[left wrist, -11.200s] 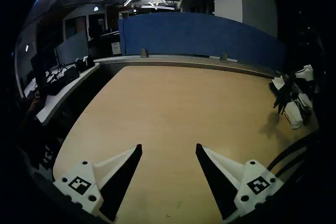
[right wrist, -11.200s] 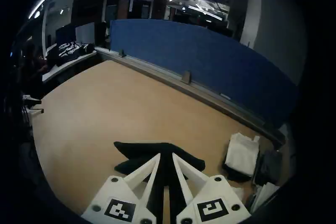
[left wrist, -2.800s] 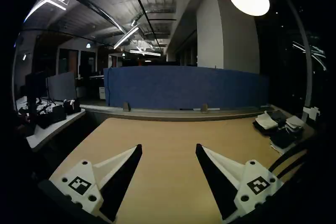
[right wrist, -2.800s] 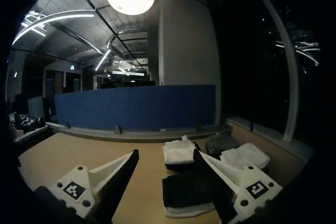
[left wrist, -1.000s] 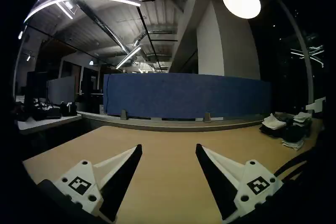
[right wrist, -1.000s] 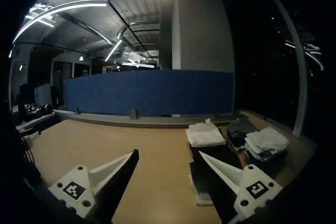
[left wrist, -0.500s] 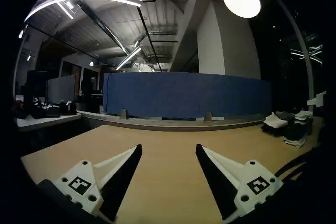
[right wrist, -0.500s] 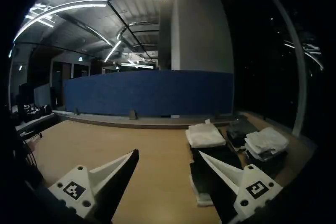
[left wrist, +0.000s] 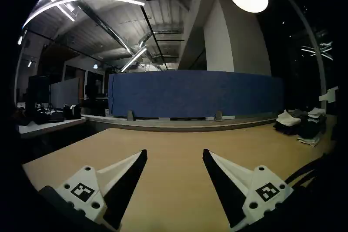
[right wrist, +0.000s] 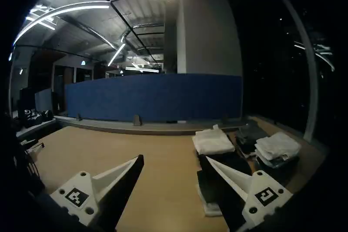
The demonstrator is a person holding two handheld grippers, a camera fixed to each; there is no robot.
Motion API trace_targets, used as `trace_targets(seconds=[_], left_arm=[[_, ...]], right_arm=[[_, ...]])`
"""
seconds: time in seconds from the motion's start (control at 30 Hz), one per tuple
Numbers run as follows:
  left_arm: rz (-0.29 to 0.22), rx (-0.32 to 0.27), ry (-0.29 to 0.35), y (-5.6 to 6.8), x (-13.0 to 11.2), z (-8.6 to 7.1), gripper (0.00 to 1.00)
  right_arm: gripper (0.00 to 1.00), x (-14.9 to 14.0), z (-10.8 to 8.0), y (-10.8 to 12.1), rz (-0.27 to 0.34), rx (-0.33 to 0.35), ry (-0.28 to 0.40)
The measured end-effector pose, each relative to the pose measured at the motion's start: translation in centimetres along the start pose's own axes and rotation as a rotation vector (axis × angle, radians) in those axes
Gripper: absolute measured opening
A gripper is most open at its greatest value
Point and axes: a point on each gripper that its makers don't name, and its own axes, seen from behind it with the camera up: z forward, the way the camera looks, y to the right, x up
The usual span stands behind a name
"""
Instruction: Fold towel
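Here, in the left gripper view, the left gripper (left wrist: 174, 156) is held spread wide and empty over the wooden table (left wrist: 174, 138). Folded towel stacks (left wrist: 304, 123) are seen at the table's far right. In the right gripper view, the right gripper (right wrist: 172, 158) is likewise spread, empty. A dark folded towel (right wrist: 209, 186) is seen by its right-hand finger, with a white folded towel (right wrist: 213, 141) farther back.

matt wood-look table (left wrist: 174, 145); blue cloth-faced divider (left wrist: 191, 95); soft cloth towels (right wrist: 213, 141); white matt plastic fingers (right wrist: 243, 179).
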Motion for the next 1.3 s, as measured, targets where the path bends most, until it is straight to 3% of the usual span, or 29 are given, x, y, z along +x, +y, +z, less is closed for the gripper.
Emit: trace_targets(seconds=[0.57, 0.8, 1.3], left_arm=[[0.004, 0.007, 0.0, 0.1, 0.0, 0.0, 0.95], [0.005, 0.007, 0.0, 0.1, 0.1, -0.1, 0.95], [0.005, 0.007, 0.0, 0.1, 0.1, 0.0, 0.95]], right_arm=[[1.0, -0.2, 0.0, 1.6, 0.024, -0.022, 0.037], [1.0, -2.0, 0.3, 2.4, 0.057, -0.027, 0.061], [1.0, -4.5, 1.7, 2.7, 0.034, -0.03, 0.113]])
